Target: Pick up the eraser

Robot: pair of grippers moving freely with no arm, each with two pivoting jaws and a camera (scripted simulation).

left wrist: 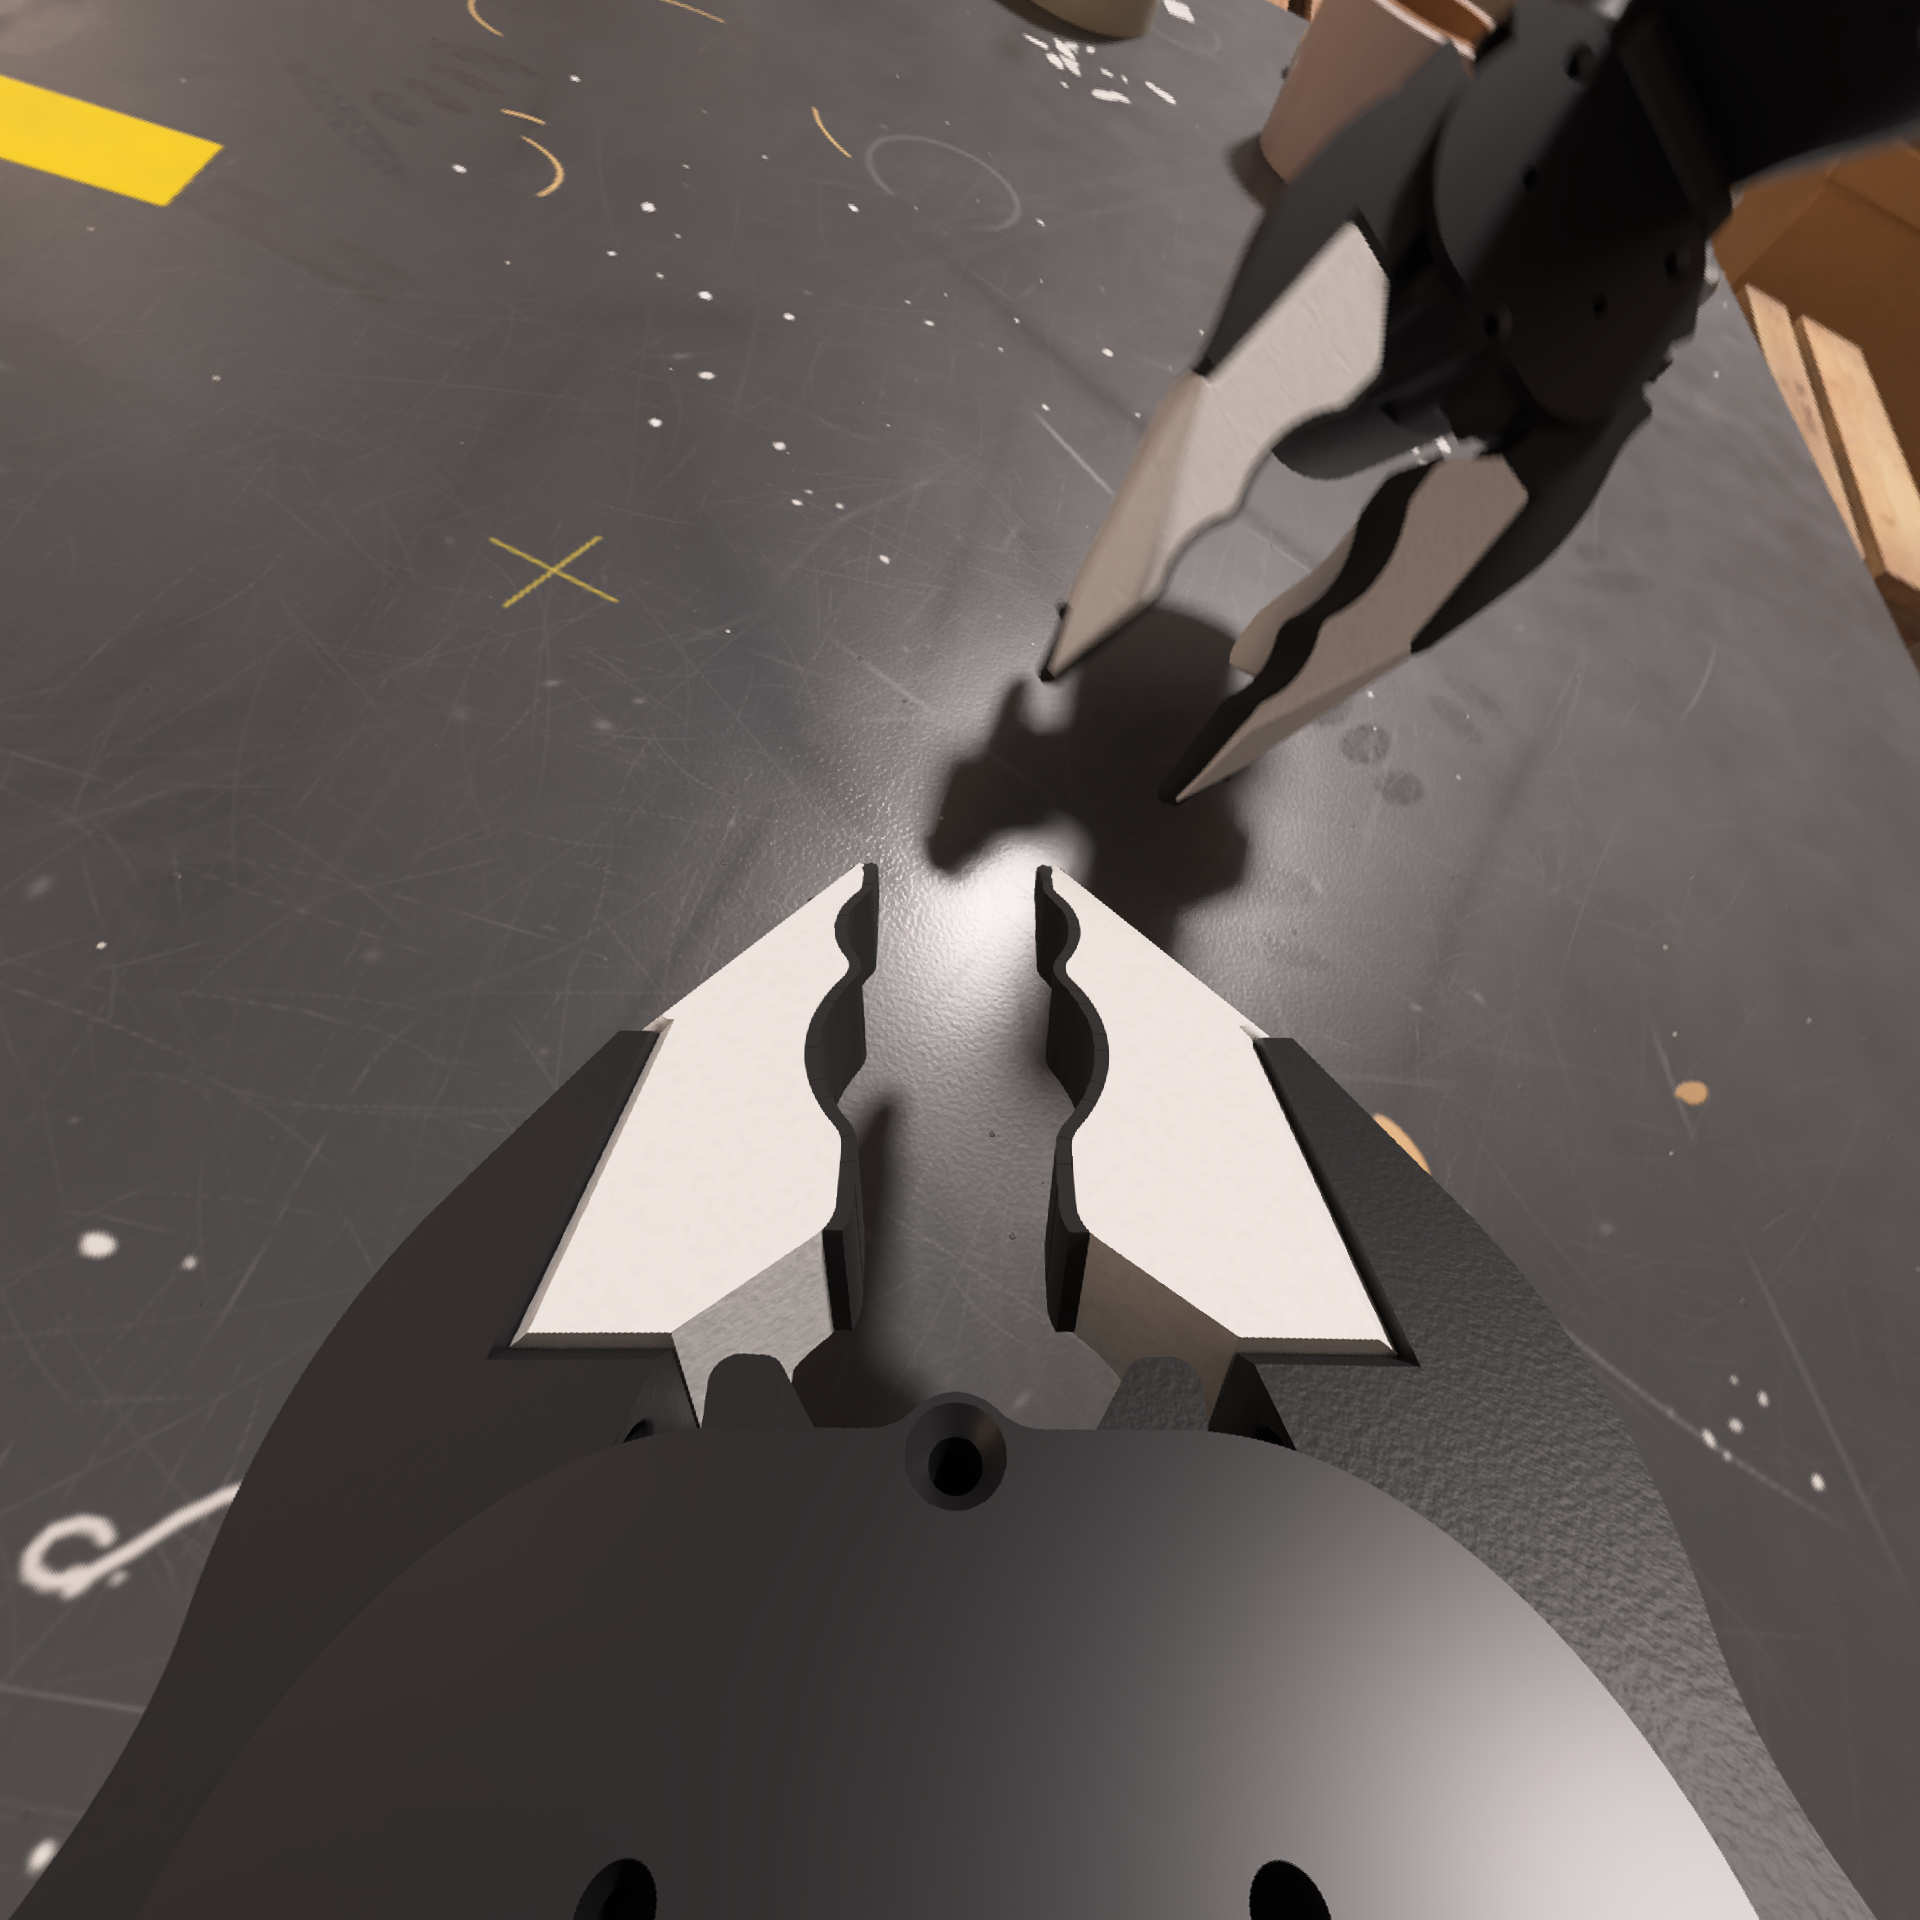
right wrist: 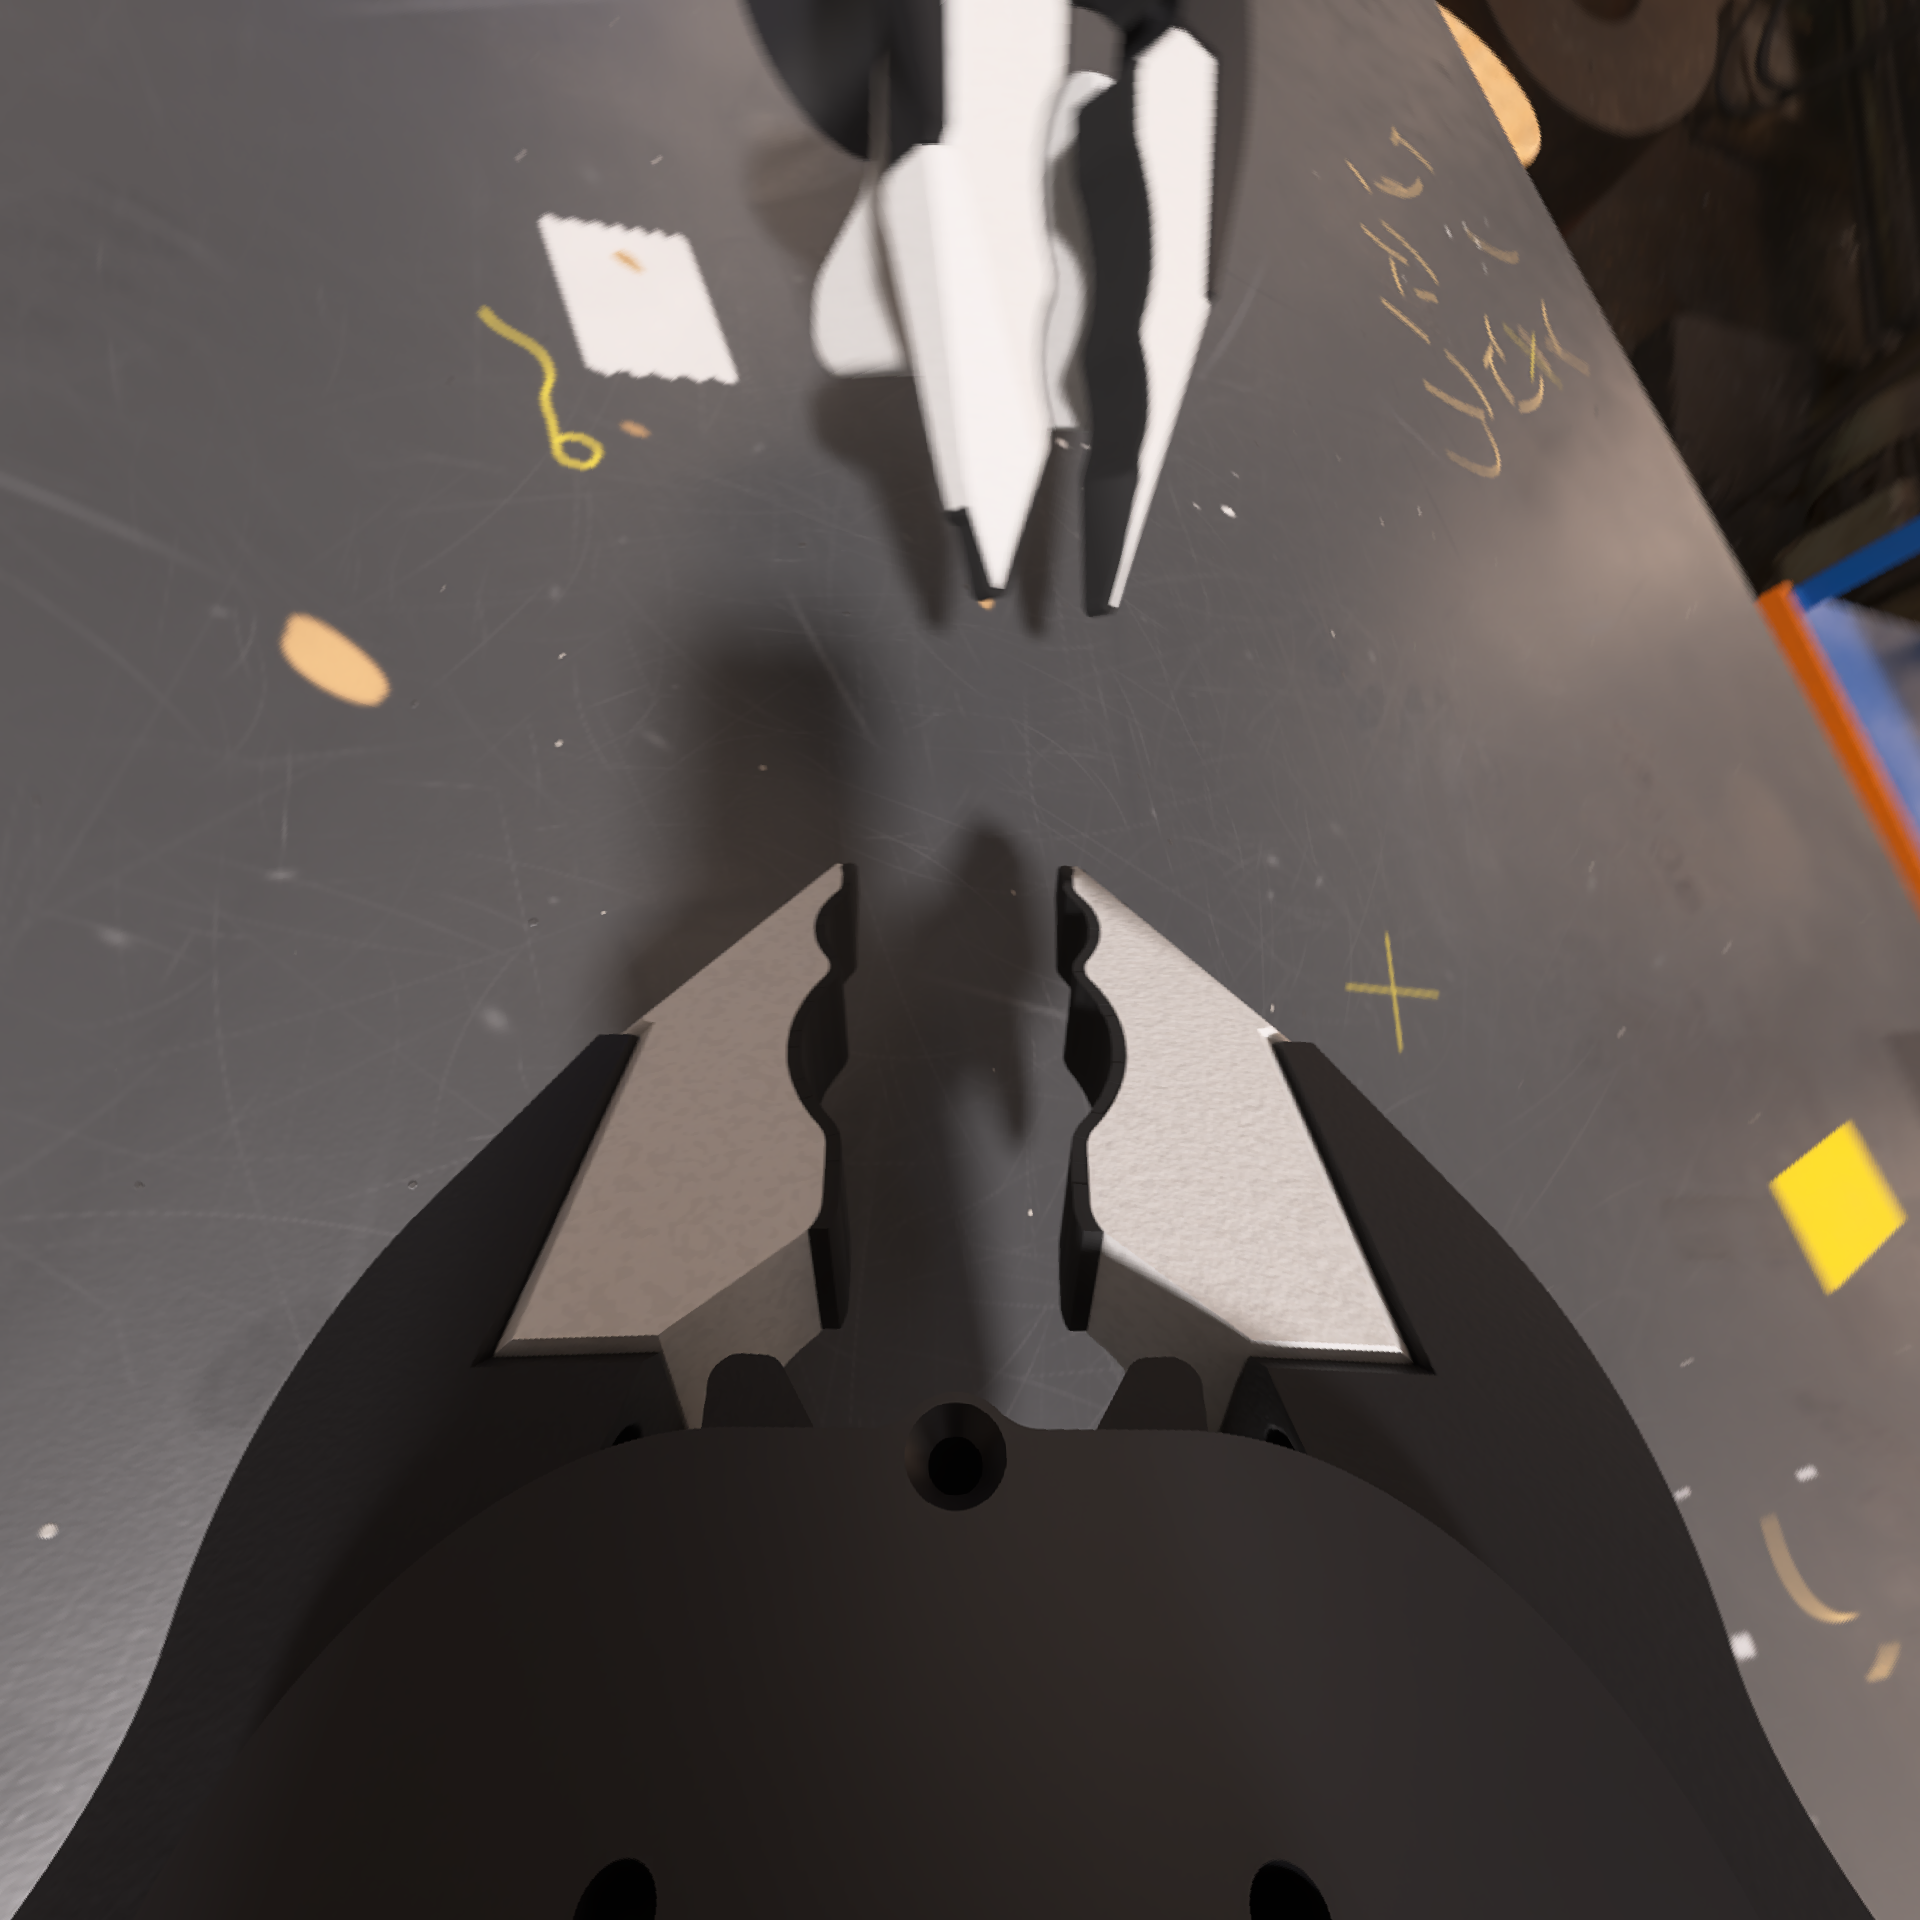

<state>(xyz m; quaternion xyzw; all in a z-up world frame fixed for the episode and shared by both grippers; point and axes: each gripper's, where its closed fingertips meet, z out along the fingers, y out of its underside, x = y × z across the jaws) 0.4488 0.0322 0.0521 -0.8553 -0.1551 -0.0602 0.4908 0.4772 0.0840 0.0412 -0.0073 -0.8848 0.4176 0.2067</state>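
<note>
I see no eraser that I can tell for sure in either view. My left gripper (left wrist: 956, 873) is open and empty, low over the dark scratched table (left wrist: 520, 831). My right gripper (right wrist: 956, 868) is open and empty too. The two grippers face each other, tips a short way apart. The right gripper shows in the left wrist view (left wrist: 1112, 732) at the upper right, tips close to the table. The left gripper shows in the right wrist view (right wrist: 1044, 601) at the top centre. A pinkish-tan block (left wrist: 1340, 104) stands behind the right gripper, partly hidden.
A flat white rectangle (right wrist: 634, 301) and a yellow patch (right wrist: 1834, 1205) lie on the table. Chalk marks, paint specks and a yellow cross (left wrist: 556, 569) cover the top. Wooden pieces (left wrist: 1839, 395) stand past the table's right edge. An orange and blue frame (right wrist: 1839, 665) stands beyond the other edge.
</note>
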